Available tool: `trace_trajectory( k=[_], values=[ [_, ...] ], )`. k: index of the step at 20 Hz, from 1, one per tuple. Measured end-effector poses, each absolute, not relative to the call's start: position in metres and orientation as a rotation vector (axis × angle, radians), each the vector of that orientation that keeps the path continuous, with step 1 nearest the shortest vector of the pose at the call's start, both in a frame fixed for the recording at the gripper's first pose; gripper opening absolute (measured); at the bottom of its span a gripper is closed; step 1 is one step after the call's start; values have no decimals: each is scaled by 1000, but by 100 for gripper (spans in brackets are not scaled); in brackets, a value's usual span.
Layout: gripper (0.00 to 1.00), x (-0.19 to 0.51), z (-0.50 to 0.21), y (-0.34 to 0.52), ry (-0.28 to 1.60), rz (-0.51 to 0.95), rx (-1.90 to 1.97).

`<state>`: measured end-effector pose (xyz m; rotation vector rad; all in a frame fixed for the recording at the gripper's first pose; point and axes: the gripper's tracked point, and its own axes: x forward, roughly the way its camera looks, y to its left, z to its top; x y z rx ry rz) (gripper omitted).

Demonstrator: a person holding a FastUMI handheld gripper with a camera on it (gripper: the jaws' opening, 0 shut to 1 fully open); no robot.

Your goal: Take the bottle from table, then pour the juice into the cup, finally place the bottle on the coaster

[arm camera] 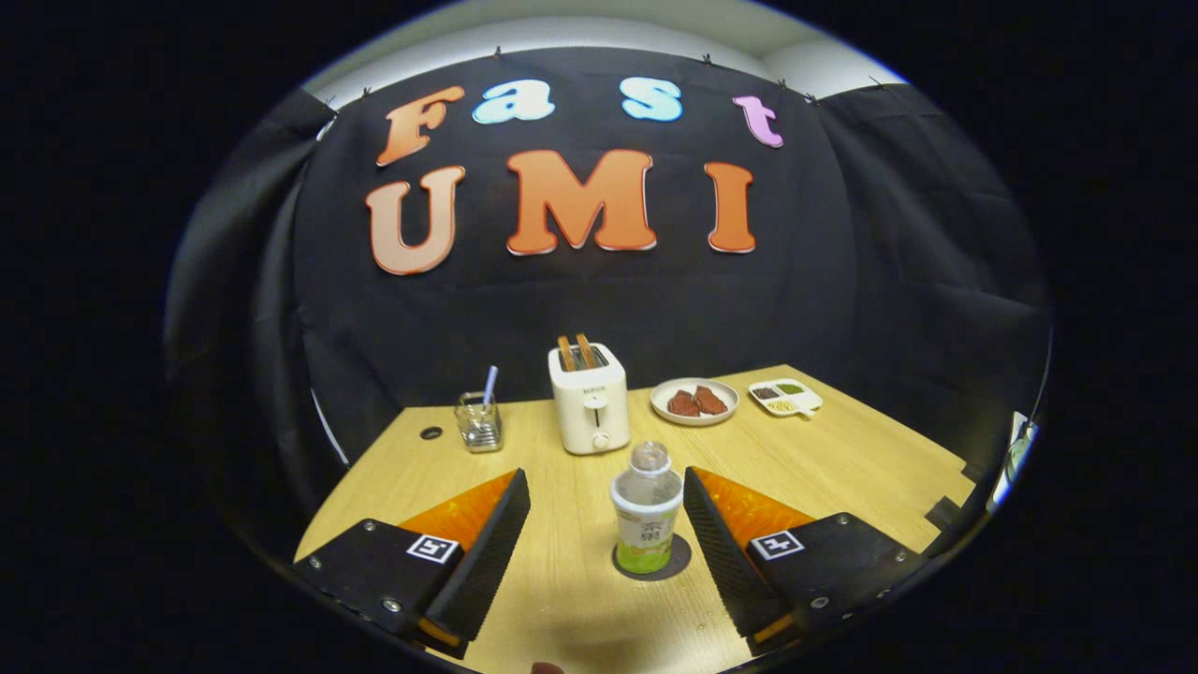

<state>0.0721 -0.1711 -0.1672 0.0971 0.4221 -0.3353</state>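
A small clear bottle (647,510) with a green-and-white label stands upright on a round dark coaster (652,562) on the wooden table (842,459). It stands between my two fingers, closer to the right finger (716,543); whether that finger touches it I cannot tell. A wide gap separates it from the left finger (491,552). My gripper (606,487) is open. A glass cup (479,423) with a blue-striped straw stands beyond the left finger, toward the back of the table.
A white toaster (589,401) with two toast slices stands just behind the bottle. Right of it lie a round plate (694,402) with dark food pieces and a small divided dish (784,397). The table's far edge meets the black cloth wall.
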Motion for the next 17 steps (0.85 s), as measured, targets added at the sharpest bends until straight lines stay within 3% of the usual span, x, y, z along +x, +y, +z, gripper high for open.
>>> trace_trajectory(
  k=[7,17],
  values=[
    [97,54,-57,-63,298,-200,145],
    [97,20,-39,-15,259,-145,137]
  ],
)
